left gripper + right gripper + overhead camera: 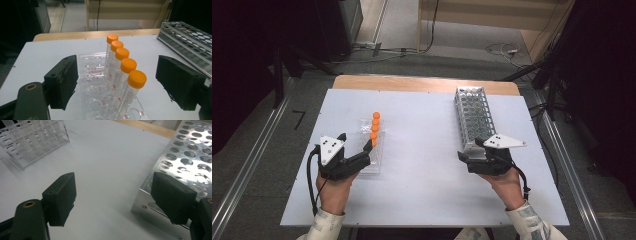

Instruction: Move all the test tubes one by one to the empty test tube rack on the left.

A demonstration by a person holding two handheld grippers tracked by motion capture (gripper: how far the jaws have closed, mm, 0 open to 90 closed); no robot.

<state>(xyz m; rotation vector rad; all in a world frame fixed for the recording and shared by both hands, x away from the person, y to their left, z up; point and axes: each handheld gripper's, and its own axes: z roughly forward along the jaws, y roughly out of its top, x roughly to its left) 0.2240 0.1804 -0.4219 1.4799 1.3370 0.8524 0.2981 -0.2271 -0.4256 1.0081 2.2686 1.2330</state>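
Both hand-held grippers wide open, empty | clear rack (100, 100): five orange-capped tubes (125, 82) | metal rack (190, 157): empty

Right hand-held gripper (113, 200): jaws wide apart, nothing between them.
Metal rack (190, 157): right side, perforated top, near corner just beside right jaw.
Clear rack (32, 142): upper left, well apart from the jaws.
Surface (107, 162): pale, bare between racks.
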